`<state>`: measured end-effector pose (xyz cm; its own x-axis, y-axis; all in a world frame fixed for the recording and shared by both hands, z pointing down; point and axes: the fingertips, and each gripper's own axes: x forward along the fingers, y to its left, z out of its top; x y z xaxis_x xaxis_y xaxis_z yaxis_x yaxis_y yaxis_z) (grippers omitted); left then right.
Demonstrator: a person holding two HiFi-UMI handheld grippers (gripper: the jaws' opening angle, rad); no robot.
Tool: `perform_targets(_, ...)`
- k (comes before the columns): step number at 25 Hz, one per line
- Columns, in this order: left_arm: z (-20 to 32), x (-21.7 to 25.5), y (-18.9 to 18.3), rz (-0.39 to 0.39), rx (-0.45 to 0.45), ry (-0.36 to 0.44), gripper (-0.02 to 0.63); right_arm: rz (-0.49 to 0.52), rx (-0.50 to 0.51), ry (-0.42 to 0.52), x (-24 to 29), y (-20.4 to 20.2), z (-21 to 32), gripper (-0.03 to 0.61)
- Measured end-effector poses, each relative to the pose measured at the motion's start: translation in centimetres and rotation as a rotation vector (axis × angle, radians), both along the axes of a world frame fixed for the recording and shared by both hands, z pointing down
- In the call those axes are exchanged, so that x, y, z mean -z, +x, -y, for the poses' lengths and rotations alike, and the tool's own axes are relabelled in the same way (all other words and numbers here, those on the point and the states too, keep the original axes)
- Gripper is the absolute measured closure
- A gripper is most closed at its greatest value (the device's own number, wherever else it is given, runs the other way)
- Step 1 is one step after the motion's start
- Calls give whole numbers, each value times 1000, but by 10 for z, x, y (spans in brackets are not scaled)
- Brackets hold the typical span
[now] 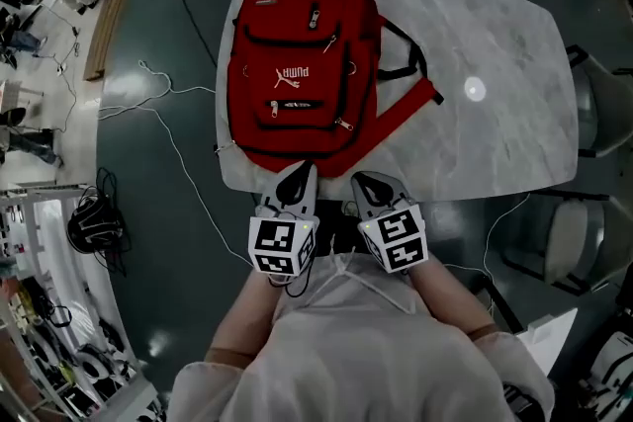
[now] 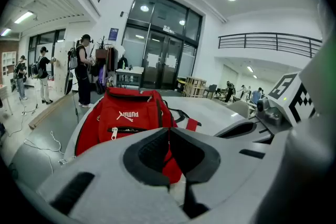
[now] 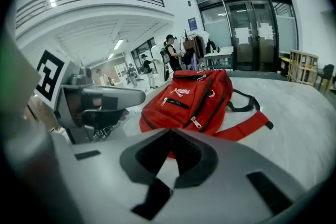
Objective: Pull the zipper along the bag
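Held low against the person's body, the left hand-held gripper (image 1: 299, 173) and right hand-held gripper (image 1: 369, 183) sit side by side at the near edge of the tabletop (image 1: 495, 114). Each has its jaws pressed together on nothing. This is judged a ready stance, with the task not yet begun. Just beyond their tips the red bag (image 1: 302, 64) lies flat, pockets facing up, so its zips are exposed. The nearest zipper pull (image 1: 343, 125) lies toward the right gripper's side and looks the easiest first target.
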<state>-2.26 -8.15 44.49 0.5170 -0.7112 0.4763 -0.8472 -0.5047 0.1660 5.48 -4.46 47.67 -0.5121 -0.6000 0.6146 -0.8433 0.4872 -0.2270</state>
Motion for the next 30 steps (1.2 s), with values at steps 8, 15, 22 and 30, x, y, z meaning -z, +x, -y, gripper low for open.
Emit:
perform_targets(8, 30, -58, 11, 19, -29, -129, 592, -1, -28, -72, -28, 3, 32, 551)
perform_targets(15, 67, -105, 11, 46, -58, -216, 592, -46, 4, -115, -53, 0, 70, 551)
perform_targets(22, 78, -131, 24, 15, -69, -308, 592, -121, 104, -112, -71, -9, 98, 549)
perform_targets(30, 81, -153, 27, 37, -97, -364, 592, -226, 209, -129, -93, -16, 108, 548)
